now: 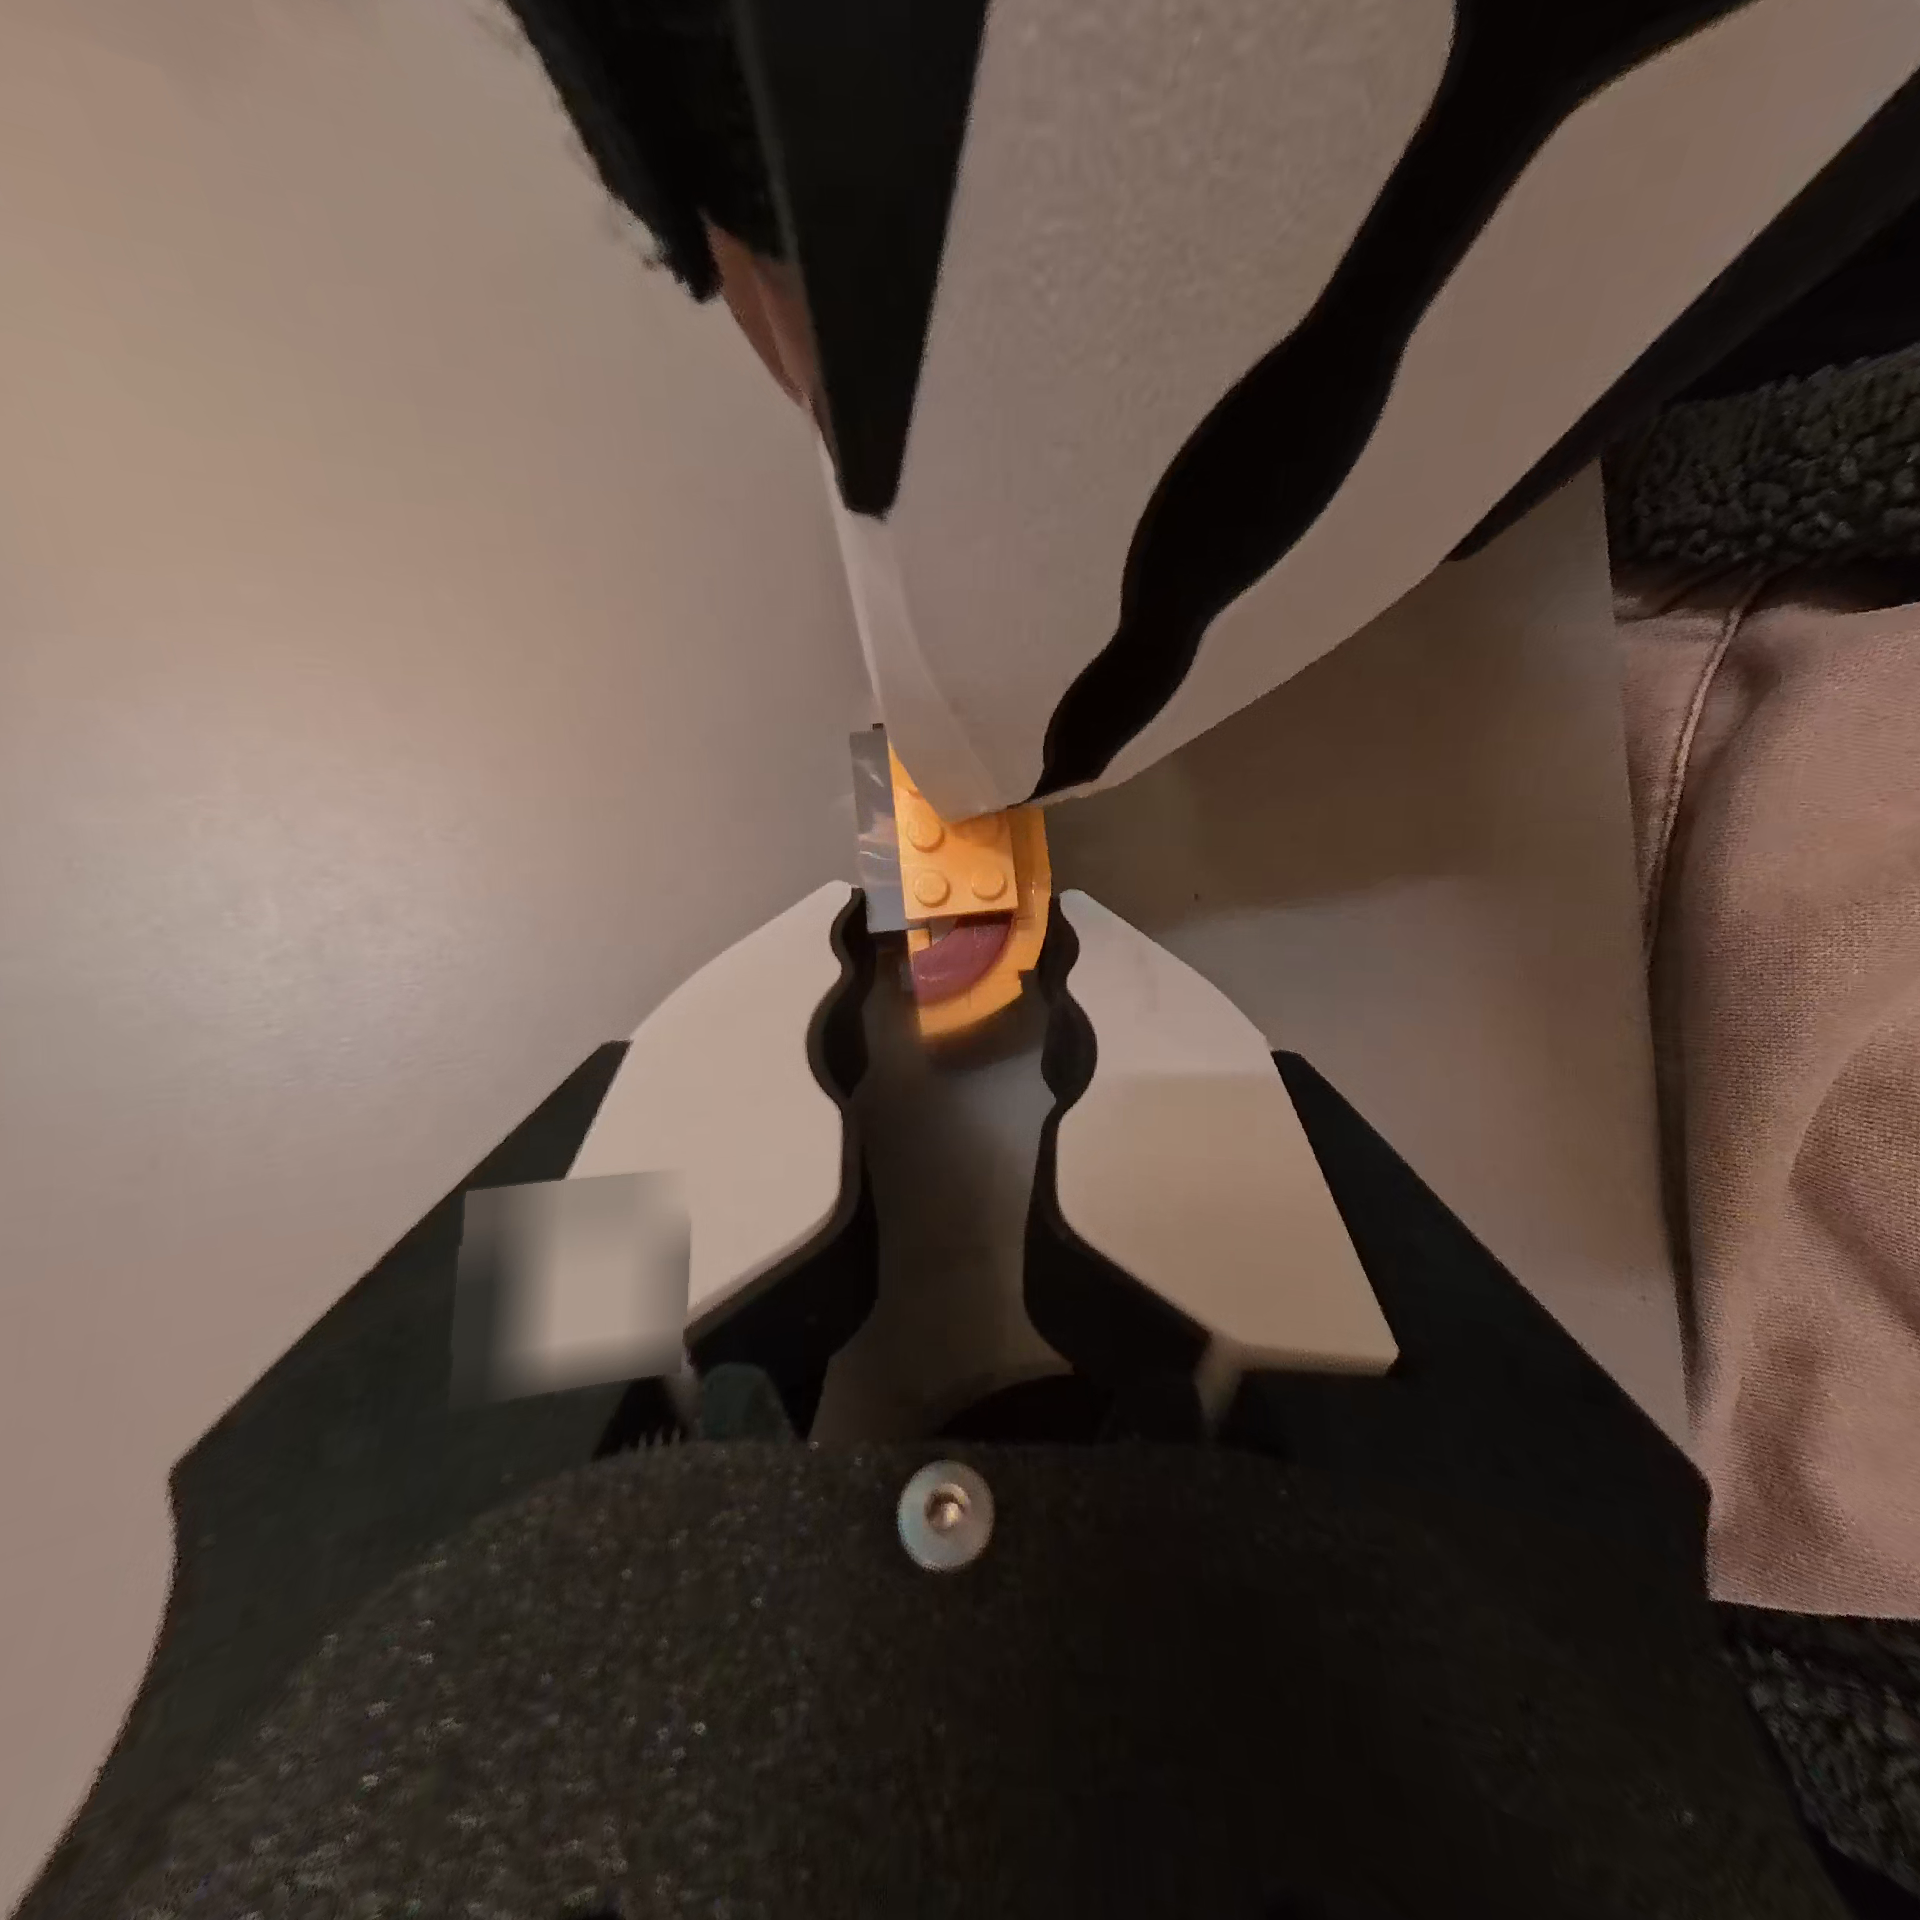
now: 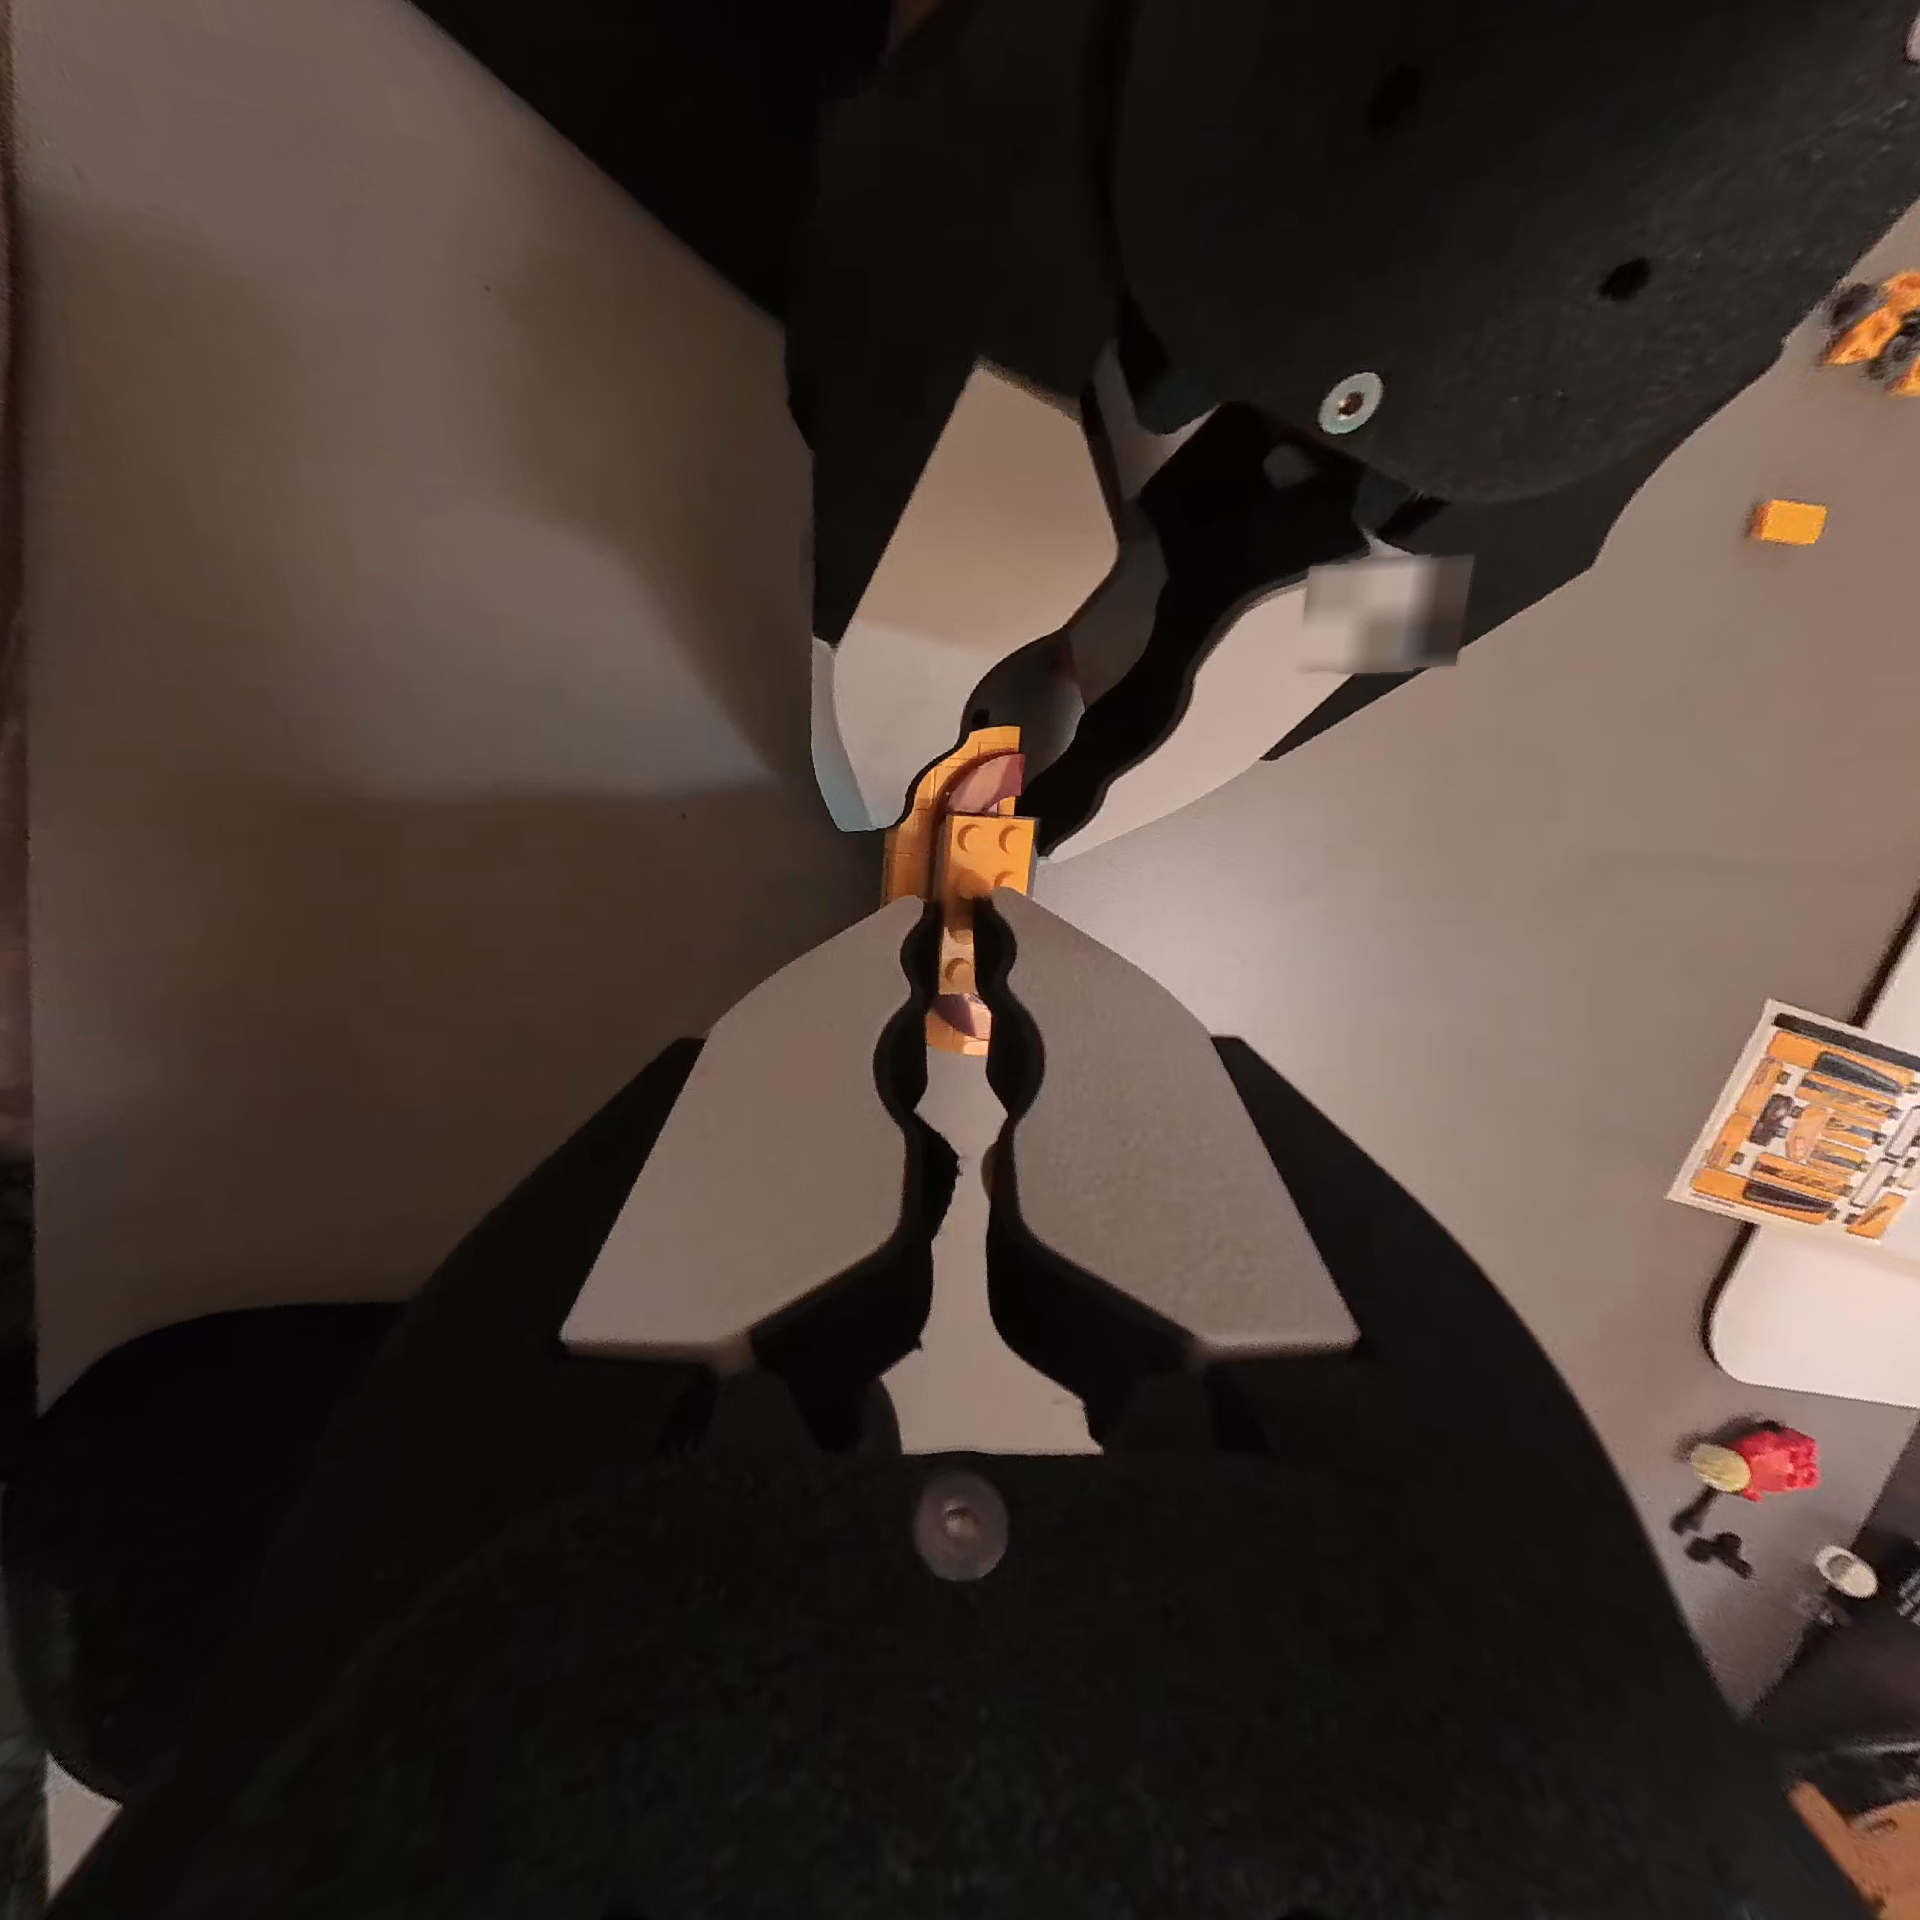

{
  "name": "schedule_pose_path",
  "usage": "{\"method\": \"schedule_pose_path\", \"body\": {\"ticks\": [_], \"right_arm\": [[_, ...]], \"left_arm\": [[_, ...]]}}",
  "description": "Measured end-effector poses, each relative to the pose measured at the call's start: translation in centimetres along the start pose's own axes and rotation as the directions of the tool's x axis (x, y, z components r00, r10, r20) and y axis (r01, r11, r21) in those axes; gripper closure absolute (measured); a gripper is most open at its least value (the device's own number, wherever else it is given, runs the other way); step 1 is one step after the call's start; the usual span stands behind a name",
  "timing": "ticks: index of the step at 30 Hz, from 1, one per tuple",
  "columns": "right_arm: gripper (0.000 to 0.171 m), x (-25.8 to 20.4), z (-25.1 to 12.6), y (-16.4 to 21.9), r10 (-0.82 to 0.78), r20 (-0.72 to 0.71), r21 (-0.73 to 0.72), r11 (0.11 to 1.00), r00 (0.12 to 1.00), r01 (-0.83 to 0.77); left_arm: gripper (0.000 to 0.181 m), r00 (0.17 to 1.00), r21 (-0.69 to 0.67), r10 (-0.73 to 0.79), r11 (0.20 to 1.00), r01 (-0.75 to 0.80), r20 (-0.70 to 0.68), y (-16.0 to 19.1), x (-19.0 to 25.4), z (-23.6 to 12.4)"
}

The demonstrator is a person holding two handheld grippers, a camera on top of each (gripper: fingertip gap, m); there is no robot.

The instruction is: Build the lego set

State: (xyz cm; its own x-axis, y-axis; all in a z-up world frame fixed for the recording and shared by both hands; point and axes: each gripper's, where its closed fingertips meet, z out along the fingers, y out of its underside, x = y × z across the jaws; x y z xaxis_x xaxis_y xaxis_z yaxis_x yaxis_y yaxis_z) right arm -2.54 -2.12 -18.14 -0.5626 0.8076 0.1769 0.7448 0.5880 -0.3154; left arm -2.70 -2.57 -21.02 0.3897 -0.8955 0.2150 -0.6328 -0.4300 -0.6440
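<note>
A small orange lego assembly (image 1: pixel 961 1016) with a purple curved piece (image 1: pixel 956 958) is held in the air between both grippers. My left gripper (image 1: pixel 958 920) is shut on its arched end. An orange studded plate (image 1: pixel 956 871) sits on the assembly, with a grey piece (image 1: pixel 871 831) at its left edge. My right gripper (image 1: pixel 997 816) comes in from above, its tips on the plate. In the right wrist view my right gripper (image 2: pixel 956 909) is shut on the narrow studded end (image 2: pixel 956 971) of the assembly. The left gripper (image 2: pixel 966 769) holds the far arched end (image 2: pixel 933 805).
On the white table (image 2: pixel 1351 987) at right lie a sticker sheet (image 2: pixel 1808 1122), an orange tile (image 2: pixel 1789 520), a red piece (image 2: pixel 1777 1465), an orange-and-black part (image 2: pixel 1881 332) and small black parts (image 2: pixel 1714 1548). A person's beige garment (image 1: pixel 1766 935) is close on the right. My two grippers' fingertips are within a few centimetres of each other. From either gripper's tips it is about 20 cm to the orange tile (image 2: pixel 1789 520).
</note>
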Motion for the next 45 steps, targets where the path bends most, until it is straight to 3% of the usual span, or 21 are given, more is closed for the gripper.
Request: {"method": "schedule_pose_path", "body": {"ticks": [1, 9, 12, 15, 18, 25, 30, 36, 38, 40, 42, 45], "right_arm": [[0.165, 0.0, 0.0, 0.0, 0.009, 0.002, 0.003, 1.000, 1.000, -0.009], [0.165, -0.1, 0.0, -0.2, 0.041, 0.010, 0.026, 0.999, 0.999, -0.042], [0.155, -0.3, -1.2, -0.8, 0.053, 0.008, 0.123, 0.991, 0.999, -0.053], [0.145, 0.1, -3.1, -1.2, 0.032, -0.117, 0.232, 0.973, 0.993, -0.004], [0.132, 0.9, -3.2, -0.5, -0.068, -0.357, 0.211, 0.966, 0.932, 0.152], [0.131, 0.5, -1.6, -1.1, -0.244, -0.543, 0.085, 0.936, 0.804, 0.342], [0.133, 0.3, -1.8, -1.3, -0.192, -0.506, 0.129, 0.947, 0.841, 0.294], [0.134, 0.2, -1.6, -0.8, -0.155, -0.502, 0.138, 0.957, 0.851, 0.256], [0.133, 0.4, -2.2, -0.8, -0.090, -0.498, 0.205, 0.954, 0.863, 0.218], [0.126, 0.5, -3.9, -0.8, 0.090, -0.389, 0.372, 0.926, 0.917, 0.067], [0.133, 0.3, -5.4, -0.3, 0.210, -0.237, 0.497, 0.865, 0.949, -0.067], [0.142, 0.8, -5.9, 0.8, 0.328, -0.119, 0.573, 0.793, 0.937, -0.204]], "left_arm": [[0.150, 1.000, -0.001, 0.001, 1.000, -0.001, 0.001, 0.0, 0.0, 0.0], [0.150, 0.999, 0.002, 0.027, 1.000, -0.027, 0.017, 0.0, 0.1, 0.0], [0.151, 0.999, 0.044, 0.049, 0.998, -0.050, 0.018, -0.5, 0.2, -0.5], [0.151, 0.999, 0.084, 0.041, 0.996, -0.042, 0.008, -1.0, 0.2, -1.3], [0.151, 0.999, 0.105, 0.044, 0.994, -0.042, -0.015, -1.6, 0.5, -2.0], [0.151, 0.989, 0.093, -0.050, 0.994, 0.063, -0.137, -2.6, 1.6, -2.3], [0.151, 0.965, 0.089, -0.131, 0.984, 0.154, -0.225, -2.8, 2.1, -2.5], [0.151, 0.965, 0.088, -0.131, 0.984, 0.154, -0.228, -2.9, 2.1, -2.0], [0.150, 0.980, 0.128, -0.081, 0.986, 0.105, -0.182, -3.4, 1.9, -2.0], [0.151, 0.996, 0.147, -0.006, 0.989, 0.019, -0.085, -3.7, 1.4, -2.3], [0.151, 0.996, 0.139, 0.078, 0.987, -0.082, 0.035, -3.6, 0.8, -2.4], [0.150, 0.977, 0.119, 0.157, 0.977, -0.175, 0.144, -3.6, 0.4, -2.2]]}}
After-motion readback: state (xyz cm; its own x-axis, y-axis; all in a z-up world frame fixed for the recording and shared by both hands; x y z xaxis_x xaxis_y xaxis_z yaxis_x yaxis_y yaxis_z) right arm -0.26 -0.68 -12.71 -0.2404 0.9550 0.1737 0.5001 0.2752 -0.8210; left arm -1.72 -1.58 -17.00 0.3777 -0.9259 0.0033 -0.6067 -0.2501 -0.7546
